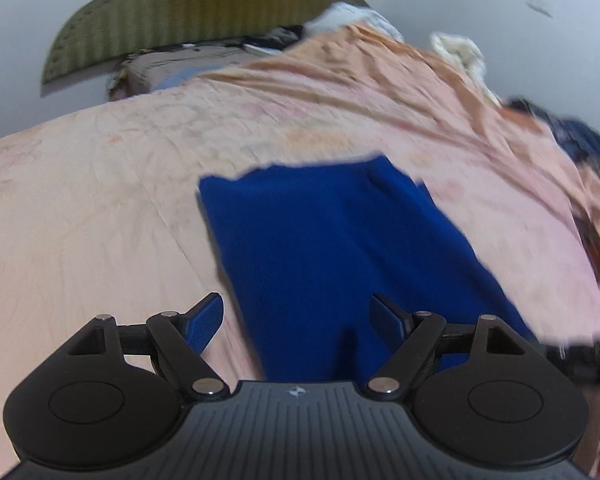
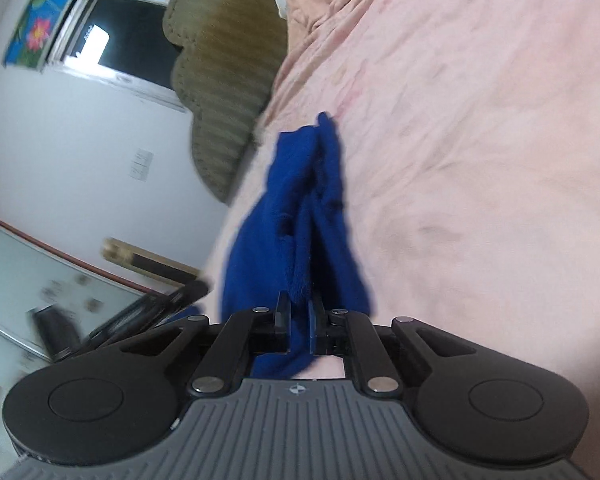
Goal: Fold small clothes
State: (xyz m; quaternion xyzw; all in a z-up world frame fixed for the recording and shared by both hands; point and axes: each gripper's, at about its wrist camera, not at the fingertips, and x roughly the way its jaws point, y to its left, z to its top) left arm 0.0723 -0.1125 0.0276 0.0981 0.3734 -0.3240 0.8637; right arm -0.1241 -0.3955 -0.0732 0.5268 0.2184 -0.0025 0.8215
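Blue garment (image 1: 340, 248) lies spread on the pink bedsheet (image 1: 100, 200), roughly midway across the bed, its far hem ragged against the sheet. The left gripper (image 1: 298, 314) hovers over the garment's near end with its jaws released and wide apart, nothing pressed between them. In the right wrist view the same blue garment (image 2: 300, 216) is bunched into a narrow ridge rising from the pink bedsheet (image 2: 480, 160). The right gripper (image 2: 299, 314) has its jaws clenched on the cloth's near end. A green striped headboard (image 1: 204, 4) stands at the bed's far edge.
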